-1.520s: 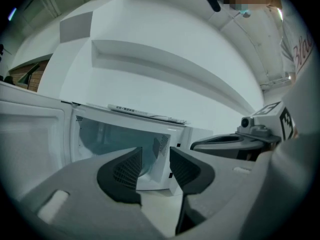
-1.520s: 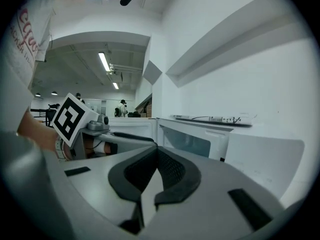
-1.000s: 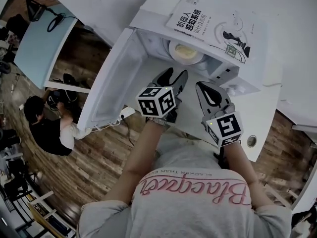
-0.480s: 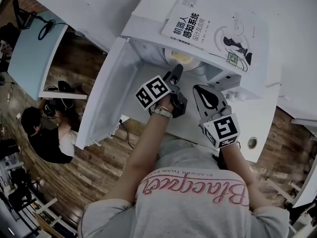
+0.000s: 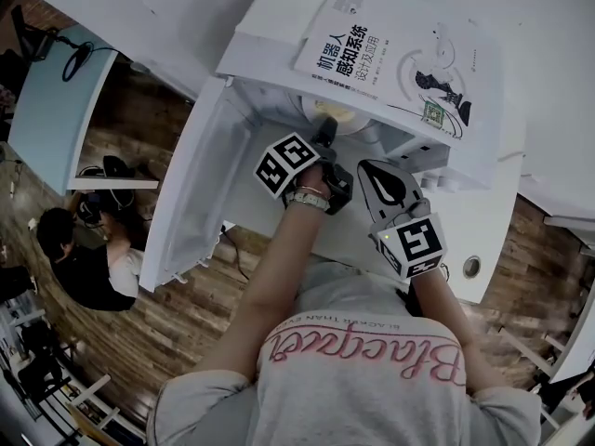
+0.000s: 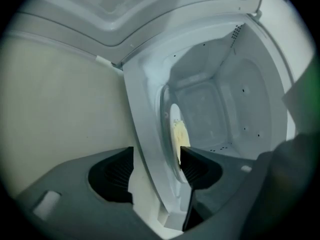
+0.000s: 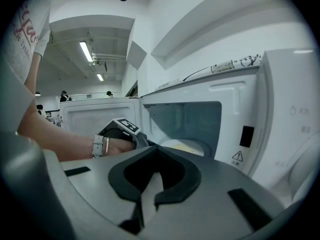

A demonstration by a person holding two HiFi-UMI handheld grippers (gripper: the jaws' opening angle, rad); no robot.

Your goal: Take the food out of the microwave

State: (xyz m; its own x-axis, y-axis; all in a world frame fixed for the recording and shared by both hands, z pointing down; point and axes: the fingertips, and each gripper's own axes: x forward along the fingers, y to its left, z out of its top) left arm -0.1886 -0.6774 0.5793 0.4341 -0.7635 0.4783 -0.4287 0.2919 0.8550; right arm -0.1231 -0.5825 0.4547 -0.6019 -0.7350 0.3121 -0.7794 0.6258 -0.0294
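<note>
The microwave (image 5: 265, 21) door (image 5: 200, 189) hangs open at the left. The left gripper (image 6: 156, 156), rolled on its side, reaches into the opening, its jaws just opened wide and gripping nothing, with the plate of food (image 6: 177, 134) on the turntable just ahead. Further right, the right gripper (image 7: 150, 181) hovers outside, jaws closed together, empty.

Wood-plank floor (image 5: 177, 342) lies beneath and left of the left gripper (image 5: 323, 137). Pale blue table (image 5: 46, 100) stands well to its left. Lit fluorescent ceiling strips (image 7: 87, 51) run overhead; white wall (image 7: 200, 9) lies ahead.
</note>
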